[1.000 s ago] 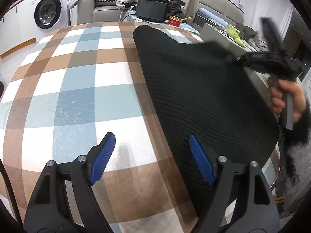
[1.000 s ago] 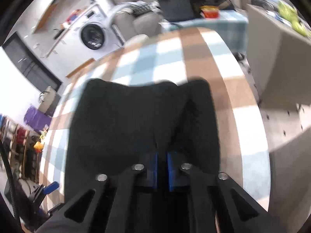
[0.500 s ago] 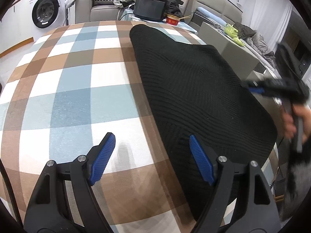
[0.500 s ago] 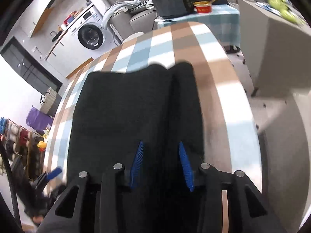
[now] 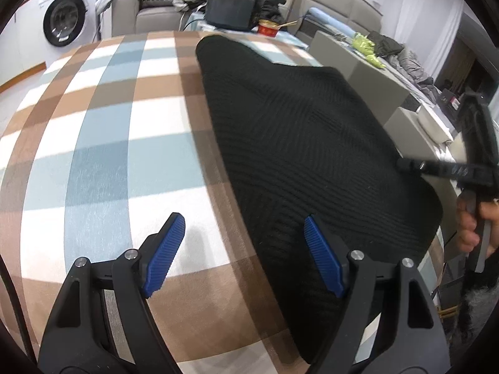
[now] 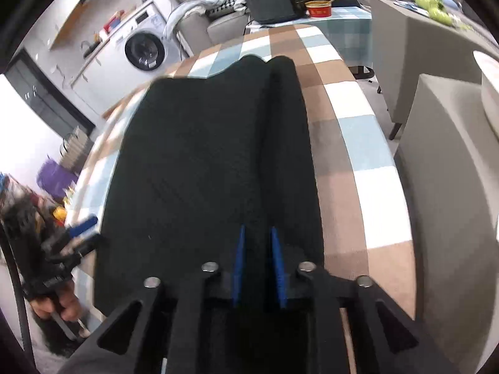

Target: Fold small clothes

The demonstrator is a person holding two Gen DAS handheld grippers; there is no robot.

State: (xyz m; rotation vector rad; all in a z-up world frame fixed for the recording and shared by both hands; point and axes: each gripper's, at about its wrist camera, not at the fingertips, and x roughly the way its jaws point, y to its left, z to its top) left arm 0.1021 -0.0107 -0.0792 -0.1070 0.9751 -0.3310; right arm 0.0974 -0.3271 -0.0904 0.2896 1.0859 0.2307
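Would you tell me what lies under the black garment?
The black garment lies flat on the checked tablecloth, which shows all around it. Whatever is beneath the knit itself is covered.

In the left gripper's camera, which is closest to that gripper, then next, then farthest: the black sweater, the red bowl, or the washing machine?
From the left gripper:
1. Black sweater: right below its right finger, spread on the checked tablecloth.
2. Red bowl: past the table's far edge, centre-right.
3. Washing machine: far back, upper left.
The bowl and washer are nearly level in depth, so that order is uncertain.

Both cameras sat close above the checked table, looking down; each saw the same black cloth.
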